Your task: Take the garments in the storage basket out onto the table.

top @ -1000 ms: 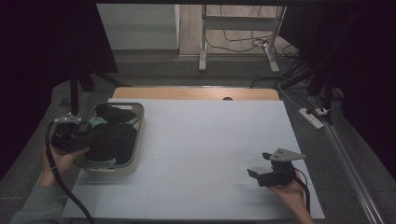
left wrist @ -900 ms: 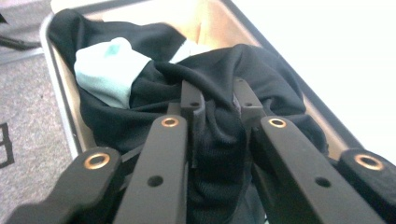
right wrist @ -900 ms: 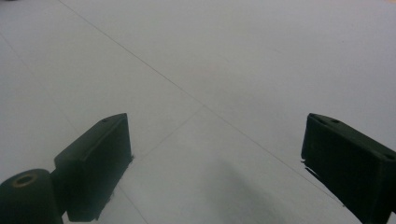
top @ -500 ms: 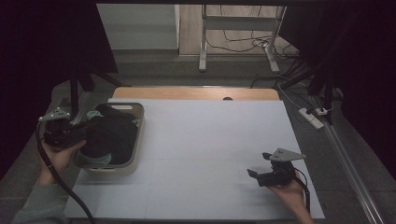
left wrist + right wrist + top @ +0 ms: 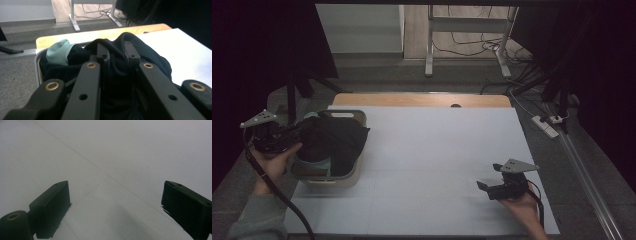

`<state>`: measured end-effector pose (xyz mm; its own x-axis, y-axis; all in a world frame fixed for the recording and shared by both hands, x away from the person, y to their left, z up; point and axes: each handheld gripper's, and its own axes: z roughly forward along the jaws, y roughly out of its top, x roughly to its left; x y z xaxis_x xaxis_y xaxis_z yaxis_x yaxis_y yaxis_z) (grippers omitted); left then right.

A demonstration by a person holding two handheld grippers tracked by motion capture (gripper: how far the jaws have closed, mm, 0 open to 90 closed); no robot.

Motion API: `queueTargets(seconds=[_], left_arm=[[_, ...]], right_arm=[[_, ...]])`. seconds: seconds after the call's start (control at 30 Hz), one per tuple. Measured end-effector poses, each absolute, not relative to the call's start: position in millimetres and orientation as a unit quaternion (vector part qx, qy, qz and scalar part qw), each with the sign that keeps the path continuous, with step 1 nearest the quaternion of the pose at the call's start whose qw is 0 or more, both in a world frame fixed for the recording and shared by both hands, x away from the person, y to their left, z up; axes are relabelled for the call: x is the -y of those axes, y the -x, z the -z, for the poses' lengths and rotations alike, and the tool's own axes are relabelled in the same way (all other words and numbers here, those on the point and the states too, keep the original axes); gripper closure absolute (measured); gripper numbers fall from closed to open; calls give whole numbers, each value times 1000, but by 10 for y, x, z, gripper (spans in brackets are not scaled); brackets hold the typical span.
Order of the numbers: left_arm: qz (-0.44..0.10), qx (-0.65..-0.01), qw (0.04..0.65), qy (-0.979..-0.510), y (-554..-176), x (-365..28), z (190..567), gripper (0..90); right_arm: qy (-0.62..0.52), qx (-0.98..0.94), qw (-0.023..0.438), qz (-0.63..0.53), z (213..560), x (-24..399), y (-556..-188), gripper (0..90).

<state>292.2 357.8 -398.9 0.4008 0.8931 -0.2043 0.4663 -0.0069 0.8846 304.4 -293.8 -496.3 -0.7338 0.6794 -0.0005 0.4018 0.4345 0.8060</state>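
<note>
A grey basket (image 5: 343, 176) stands at the left edge of the white table (image 5: 437, 150). A dark garment (image 5: 337, 140) bulges up out of it, with a teal cloth (image 5: 319, 162) underneath. My left gripper (image 5: 304, 131) sits at the basket's left side, shut on a fold of the dark garment (image 5: 150, 55). In the left gripper view that fold is bunched between the fingertips of the left gripper (image 5: 116, 52), and the teal cloth (image 5: 58, 51) lies behind it. My right gripper (image 5: 486, 187) rests low at the table's front right. It is open, and only bare table is between the fingers of the right gripper (image 5: 116, 185).
A wooden strip (image 5: 422, 100) runs along the table's far edge. Beyond it are a metal stand (image 5: 429, 50) and cables on the floor. A power strip (image 5: 544, 125) lies off the right side. White tabletop stretches between the basket and the right gripper.
My left gripper has moved left and up, pulling the dark garment higher out of the basket. The right gripper has stayed put.
</note>
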Motion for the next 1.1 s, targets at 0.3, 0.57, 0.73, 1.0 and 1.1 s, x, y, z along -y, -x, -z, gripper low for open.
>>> queueTargets(seconds=[0.3,0.57,0.73,1.0,1.1], left_arm=[[-235,-500,516,-655,-2910,-3576,3906,793],[-240,-496,546,-631,-2890,-3605,3786,793],[-244,-491,558,-623,-2874,-3596,3743,793],[-249,-487,573,-610,-2846,-3604,3674,793],[-250,-486,582,-602,-2844,-3609,3629,793]], right_arm=[[-326,-829,166,-422,4967,2937,-3043,75],[-327,-829,166,-421,4969,2936,-3044,75],[-329,-831,165,-418,4974,2938,-3051,75],[-328,-831,164,-418,4975,2932,-3047,75],[-330,-830,167,-418,4977,2933,-3050,75]])
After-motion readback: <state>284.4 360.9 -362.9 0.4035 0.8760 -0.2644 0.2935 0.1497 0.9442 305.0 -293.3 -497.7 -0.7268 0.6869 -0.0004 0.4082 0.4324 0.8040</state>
